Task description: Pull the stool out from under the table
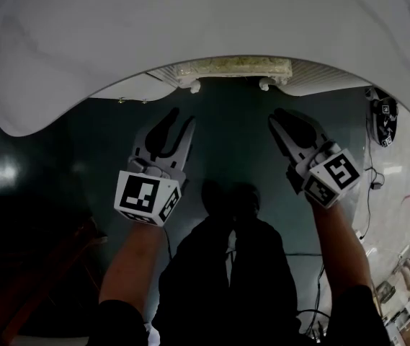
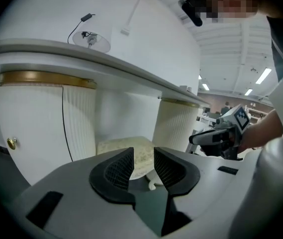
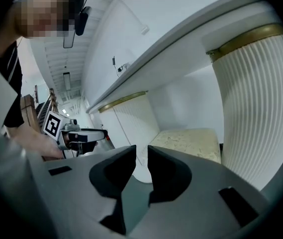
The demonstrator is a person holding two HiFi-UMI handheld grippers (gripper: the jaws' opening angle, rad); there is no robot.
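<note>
Dark floor point(image 1: 233, 150) runs under a white table point(image 1: 205, 27) with a curved edge, and the person stands close in front of it with both arms stretched forward. The stool point(image 1: 233, 67) is still tucked right under the table. From above, only the front strip of its cream speckled cushion shows past the tabletop's edge. In the gripper views it sits back between two fluted white legs point(image 2: 79, 126) with gold bands at their tops.

The left gripper point(image 1: 181, 119) is out over the floor, pointing at the stool and well short of it. Its jaws stand a little apart with nothing between them, and the cushion shows through the gap further off.

The right gripper point(image 1: 278, 119) is alongside at about the same reach, also clear of the stool. Its jaws are drawn all but together and hold nothing.

The grippers are apart from each other, one towards each end of the cushion's front. A black cable point(image 1: 369, 193) trails over the paler floor to the right.
</note>
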